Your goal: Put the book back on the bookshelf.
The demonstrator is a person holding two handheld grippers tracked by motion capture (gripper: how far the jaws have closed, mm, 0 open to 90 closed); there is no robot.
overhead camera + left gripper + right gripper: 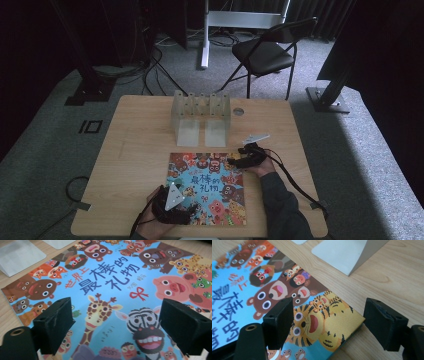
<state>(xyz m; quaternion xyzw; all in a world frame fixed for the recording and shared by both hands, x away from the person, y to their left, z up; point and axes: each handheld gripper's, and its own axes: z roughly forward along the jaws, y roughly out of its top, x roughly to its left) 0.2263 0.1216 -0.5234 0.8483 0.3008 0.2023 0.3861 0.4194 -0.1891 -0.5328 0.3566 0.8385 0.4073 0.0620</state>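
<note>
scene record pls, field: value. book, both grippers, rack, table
book: picture book, closed, flat on the table, colourful animal cover up
left gripper: jaws open, over the book's near left part, nothing between them
right gripper: jaws open, at the book's far right corner, straddling it; contact cannot be told
rack: pale upright stand with flat base plates, beyond the book, apart from it
table: light wood
grip on book: none yet
</note>
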